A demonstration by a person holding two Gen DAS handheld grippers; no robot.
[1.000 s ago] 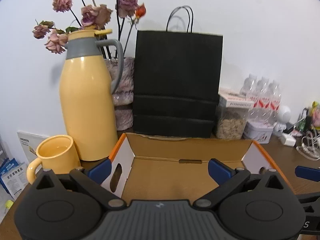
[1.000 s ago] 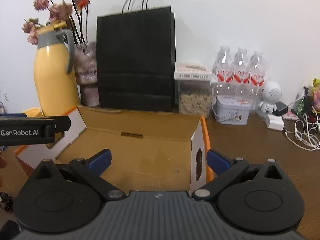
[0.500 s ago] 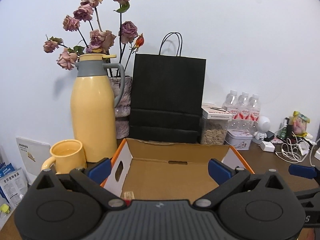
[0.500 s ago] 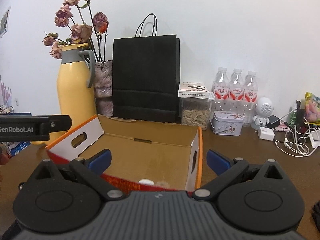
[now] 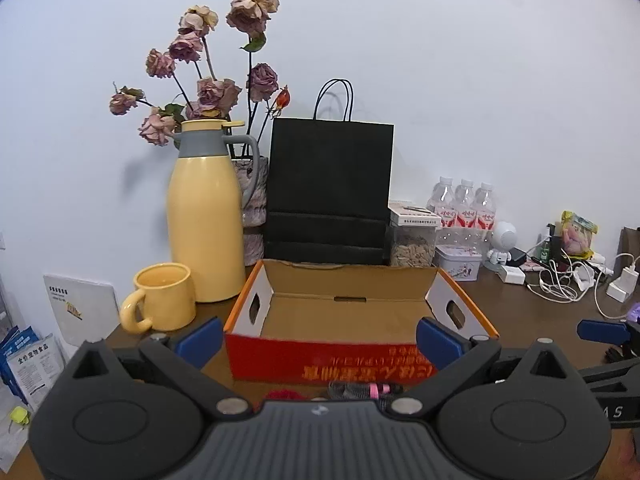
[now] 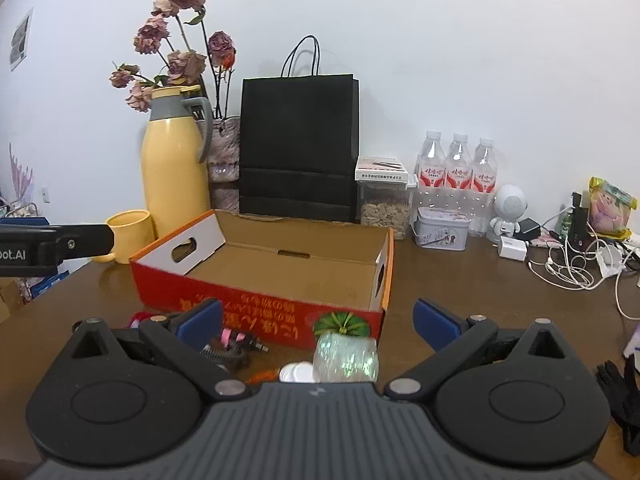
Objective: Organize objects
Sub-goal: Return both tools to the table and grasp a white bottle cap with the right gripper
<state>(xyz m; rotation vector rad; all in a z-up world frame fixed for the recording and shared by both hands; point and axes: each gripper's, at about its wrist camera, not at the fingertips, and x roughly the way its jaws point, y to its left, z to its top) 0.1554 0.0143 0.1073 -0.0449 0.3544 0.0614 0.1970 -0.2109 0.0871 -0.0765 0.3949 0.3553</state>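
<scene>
- Left wrist view: left tongs point(image 5: 318, 338) spread wide, nothing between the blue pads, held just in front of the cardboard box point(image 5: 352, 308).
- Box sits on the brown bench point(image 5: 532, 312), open top up, long axis running left-right, red printed long side facing the camera w/ text upside down.
- Right wrist view: right tongs point(image 6: 316, 318) also wide apart, holding nothing; box point(image 6: 280, 268) seen at an angle, its near right corner closest.
- Small items on bench just in front of box's red side: clear cylinder w/ green top point(image 6: 345, 350), white discs point(image 6: 297, 372), pink-and-black piece point(image 6: 234, 340), red thing point(image 6: 140, 317).
- Behind box: yellow jug point(image 5: 206, 216), yellow mug point(image 5: 162, 298), black paper bag point(image 5: 330, 192), water bottles point(image 5: 464, 204).
</scene>
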